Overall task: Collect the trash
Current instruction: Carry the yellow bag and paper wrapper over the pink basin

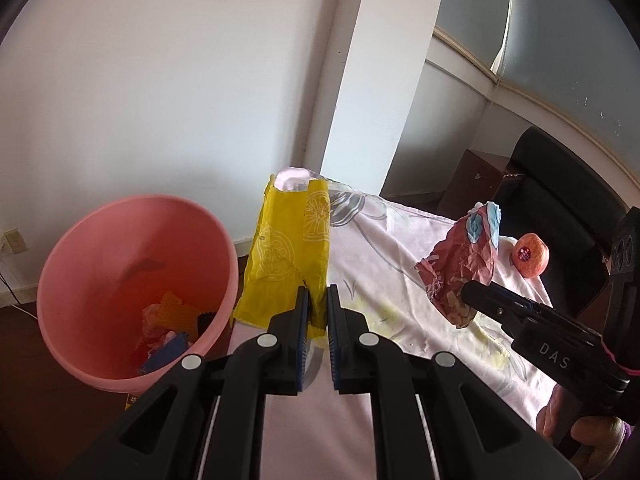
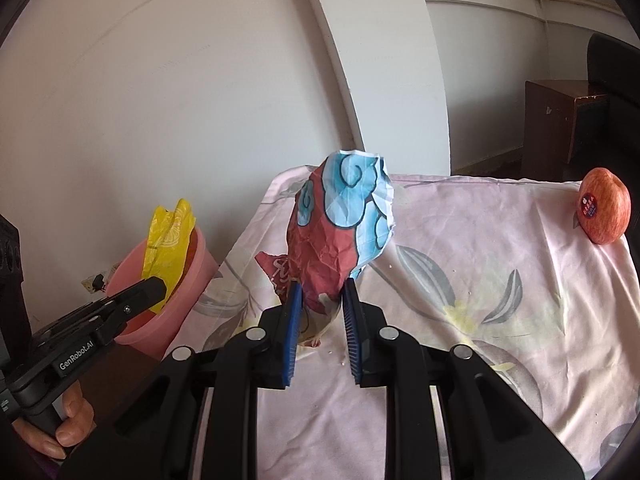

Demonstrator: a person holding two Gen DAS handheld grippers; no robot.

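My left gripper (image 1: 318,294) is shut on a yellow plastic bag (image 1: 288,256) with white citrus prints, held up beside the rim of a pink bin (image 1: 132,292). The bin (image 2: 200,264) holds several scraps of trash. My right gripper (image 2: 320,290) is shut on a crumpled red paper wrapper (image 2: 340,232) with blue cloud shapes, held upright over the table. The wrapper also shows in the left wrist view (image 1: 464,268), with the right gripper (image 1: 472,292) under it. The yellow bag (image 2: 168,240) and left gripper (image 2: 156,288) show over the bin in the right wrist view.
The table wears a pale pink floral cloth (image 2: 480,280). A red apple (image 2: 604,210) with a sticker sits at its far right corner, also in the left wrist view (image 1: 530,255). A white wall and pillar (image 1: 376,80) stand behind; a dark cabinet (image 2: 560,120) stands beyond.
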